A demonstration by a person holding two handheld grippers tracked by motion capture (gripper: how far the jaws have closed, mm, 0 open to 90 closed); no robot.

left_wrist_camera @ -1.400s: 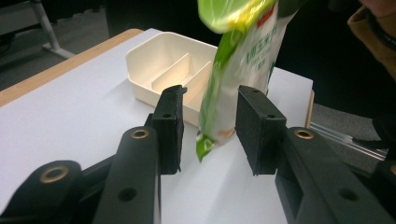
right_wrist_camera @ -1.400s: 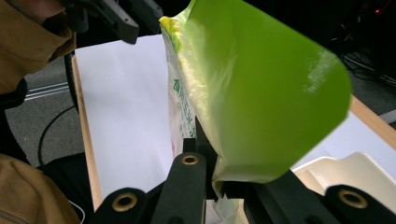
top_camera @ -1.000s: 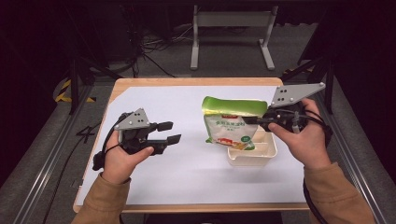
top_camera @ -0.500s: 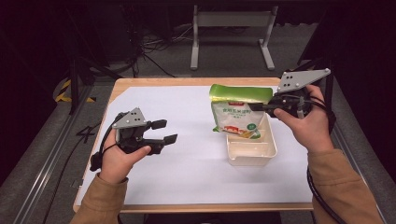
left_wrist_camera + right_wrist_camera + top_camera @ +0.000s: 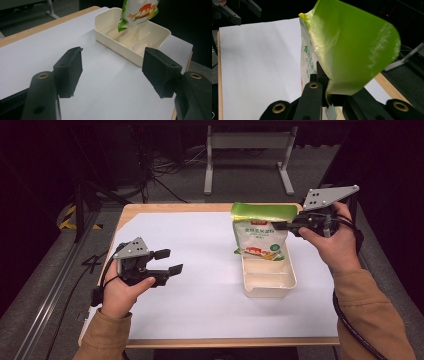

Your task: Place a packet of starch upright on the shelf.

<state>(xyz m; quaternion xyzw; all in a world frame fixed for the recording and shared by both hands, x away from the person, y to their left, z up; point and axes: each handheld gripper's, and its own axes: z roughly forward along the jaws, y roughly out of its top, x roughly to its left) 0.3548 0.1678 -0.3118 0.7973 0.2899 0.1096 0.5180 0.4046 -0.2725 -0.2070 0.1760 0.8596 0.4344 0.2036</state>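
Note:
A green and white food pouch hangs upright in the air, its bottom edge just over the far end of a cream divided tray. My right gripper is shut on the pouch's right edge near the top; in the right gripper view the green pouch is pinched between the jaws. My left gripper hovers open over the white sheet at the left, holding nothing. In the left gripper view its fingers frame the tray, and the pouch's lower end dangles above the tray.
A white sheet covers the wooden table. The tray has inner dividers and looks bare inside. A metal stand and cables lie on the floor beyond the table. Dark floor surrounds the table's sides.
My right gripper has lifted the pouch up and back from the tray, so it now hangs upright. The left gripper has stayed roughly in place, open.

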